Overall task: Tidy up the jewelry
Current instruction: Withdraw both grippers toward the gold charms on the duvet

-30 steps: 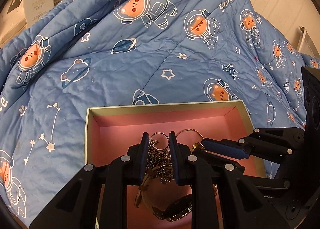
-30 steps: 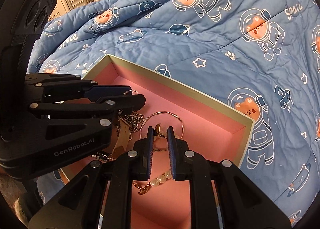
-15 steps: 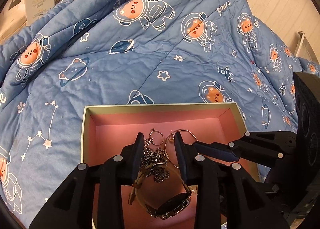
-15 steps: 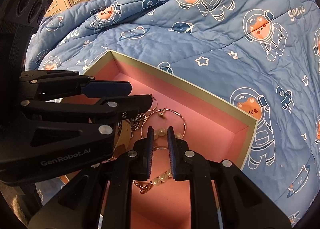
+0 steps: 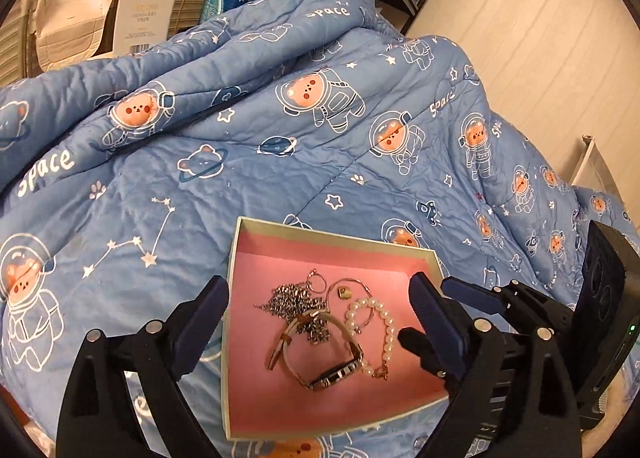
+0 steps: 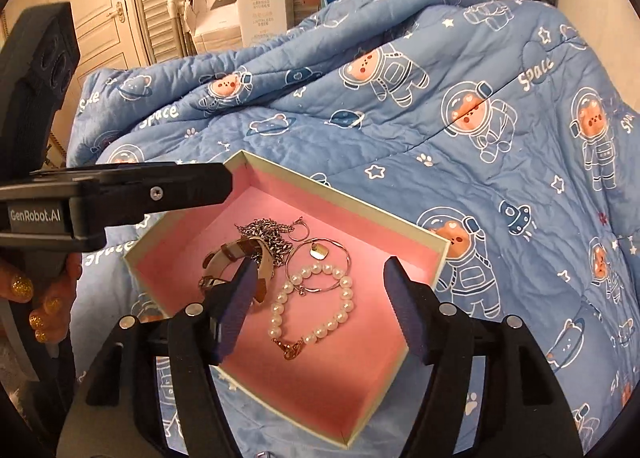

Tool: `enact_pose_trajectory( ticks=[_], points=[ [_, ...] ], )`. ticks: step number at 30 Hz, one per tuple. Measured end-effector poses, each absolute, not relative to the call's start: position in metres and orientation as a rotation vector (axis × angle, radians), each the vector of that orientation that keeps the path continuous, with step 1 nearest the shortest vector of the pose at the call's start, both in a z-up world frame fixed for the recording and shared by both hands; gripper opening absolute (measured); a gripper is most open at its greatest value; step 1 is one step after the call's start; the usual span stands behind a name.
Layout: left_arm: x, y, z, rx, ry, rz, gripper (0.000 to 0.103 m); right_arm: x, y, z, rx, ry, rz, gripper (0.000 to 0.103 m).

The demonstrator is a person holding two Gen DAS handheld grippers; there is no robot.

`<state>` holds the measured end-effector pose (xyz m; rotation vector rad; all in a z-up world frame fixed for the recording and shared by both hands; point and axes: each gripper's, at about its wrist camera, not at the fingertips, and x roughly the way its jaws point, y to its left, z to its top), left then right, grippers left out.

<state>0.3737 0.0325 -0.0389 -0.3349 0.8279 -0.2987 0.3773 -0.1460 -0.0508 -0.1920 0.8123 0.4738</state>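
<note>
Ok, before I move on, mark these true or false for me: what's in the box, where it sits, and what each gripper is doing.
1. The pearl bracelet lies inside the pink-lined box. True.
2. The right gripper is clamped on the pearl bracelet. False: its jaws have just been opening and stand apart above the bracelet, pads clear of it.
3. The silver chain lies outside the box on the quilt. False: it is piled in the box, partly under the watch.
4. The left gripper is open and holds nothing. True; its jaws have just been opening.
5. The box sits on a wooden table. False: it rests on the blue space-bear quilt.
</note>
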Motion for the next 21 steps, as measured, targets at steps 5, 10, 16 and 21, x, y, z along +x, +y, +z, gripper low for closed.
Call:
enact_pose_trajectory(
  ticks=[5,10,16,21],
  points=[
    [0.328,0.038,-0.045,-0.356,0.797,-0.311,0.093,0.34,-0.169,-0.049,-0.171,0.778,0.463,0.066],
    [0.284,0.026,-0.058,-0.263,0.793,-0.32,0.093,0.31,-0.191,-0.06,-0.147,0.785,0.441,0.066],
    [0.232,-0.003,-0.071,-0.152,0.778,-0.394,0.093,0.287,-0.219,-0.079,-0.082,0.82,0.391,0.066],
    [0.202,-0.04,-0.082,-0.079,0.784,-0.505,0.084,0.275,-0.235,-0.091,-0.026,0.851,0.369,0.066]
  ],
)
